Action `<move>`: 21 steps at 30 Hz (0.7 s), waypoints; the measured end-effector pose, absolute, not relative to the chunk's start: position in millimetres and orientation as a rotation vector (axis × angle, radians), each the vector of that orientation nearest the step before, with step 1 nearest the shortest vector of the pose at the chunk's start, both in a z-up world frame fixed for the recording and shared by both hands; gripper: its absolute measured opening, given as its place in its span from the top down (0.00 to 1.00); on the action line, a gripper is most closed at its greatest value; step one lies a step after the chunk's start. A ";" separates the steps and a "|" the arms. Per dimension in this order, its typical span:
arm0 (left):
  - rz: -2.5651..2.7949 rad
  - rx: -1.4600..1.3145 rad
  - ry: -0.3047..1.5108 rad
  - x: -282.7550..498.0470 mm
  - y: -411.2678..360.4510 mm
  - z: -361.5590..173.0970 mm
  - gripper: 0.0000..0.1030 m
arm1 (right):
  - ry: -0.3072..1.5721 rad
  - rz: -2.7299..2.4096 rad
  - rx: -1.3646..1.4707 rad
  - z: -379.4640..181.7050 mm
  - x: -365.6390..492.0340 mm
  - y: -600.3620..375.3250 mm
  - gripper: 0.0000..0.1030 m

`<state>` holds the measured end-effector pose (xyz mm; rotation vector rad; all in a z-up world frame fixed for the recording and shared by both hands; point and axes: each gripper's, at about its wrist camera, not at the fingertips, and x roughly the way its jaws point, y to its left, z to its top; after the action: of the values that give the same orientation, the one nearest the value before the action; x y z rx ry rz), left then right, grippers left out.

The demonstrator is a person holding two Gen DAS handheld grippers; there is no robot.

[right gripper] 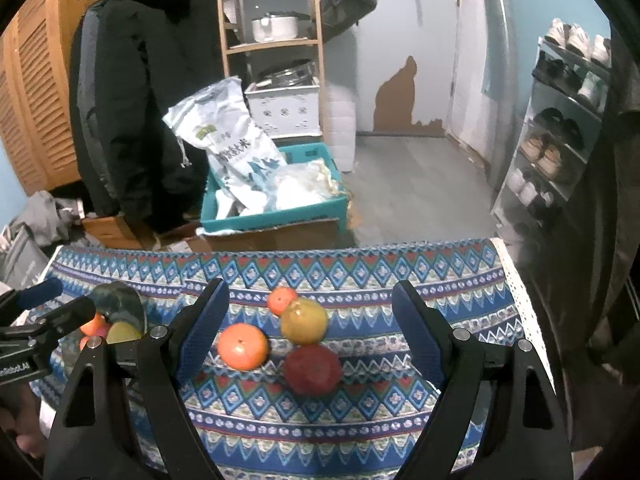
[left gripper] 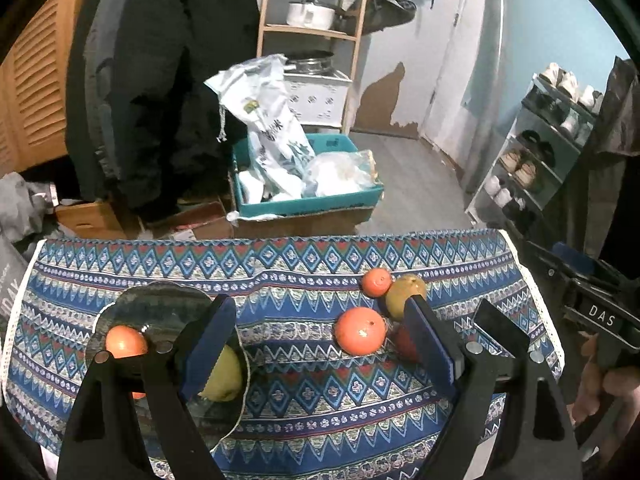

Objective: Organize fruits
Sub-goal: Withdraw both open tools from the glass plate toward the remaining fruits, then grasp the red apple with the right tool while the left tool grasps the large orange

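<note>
Presently both grippers stand with their jaws apart and nothing between the pads. The left gripper [left gripper: 324,344] hangs over the near left part of the table [left gripper: 460,252], its left finger [left gripper: 208,344] covering part of the glass plate [left gripper: 160,300] near the table's left edge. The right gripper [right gripper: 312,332] hangs over the fruit group nearer the right edge.

On the plate, an orange [left gripper: 126,342] lies toward the left rim and a yellow-green fruit [left gripper: 226,374] toward the near rim; both are partly hidden by the left gripper's finger and frame. A further reddish fruit shows only as a sliver beneath the frame and cannot be identified.

Off the plate, on the patterned cloth [right gripper: 360,420], four fruits sit together: a large orange [right gripper: 242,346], a small orange [right gripper: 282,300] toward the far edge, a yellow-green mango [right gripper: 304,320] touching the small orange, and a dark red fruit [right gripper: 312,370] just nearer than the mango. In the left wrist view the red fruit and the mango's near end are cut off by the right finger. The fruits are roundish; no long axis can be judged with confidence.

A hand [left gripper: 600,396] grips the right gripper's handle at the right edge of the left wrist view.
</note>
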<state>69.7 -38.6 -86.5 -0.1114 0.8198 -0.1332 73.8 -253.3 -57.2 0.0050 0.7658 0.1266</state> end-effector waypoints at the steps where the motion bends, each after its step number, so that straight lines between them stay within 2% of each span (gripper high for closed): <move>1: -0.134 -0.108 0.829 72.0 -41.3 -89.6 0.15 | 0.771 0.124 0.006 -59.6 74.4 -255.3 0.19; 21: -0.113 -0.075 0.972 106.4 -57.7 -161.0 0.15 | 0.992 0.149 0.027 -153.1 99.9 -261.4 0.18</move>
<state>106.4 -57.7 -161.0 -0.0755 0.9724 -0.1126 99.9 -261.4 -153.1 0.0267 0.9923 0.1487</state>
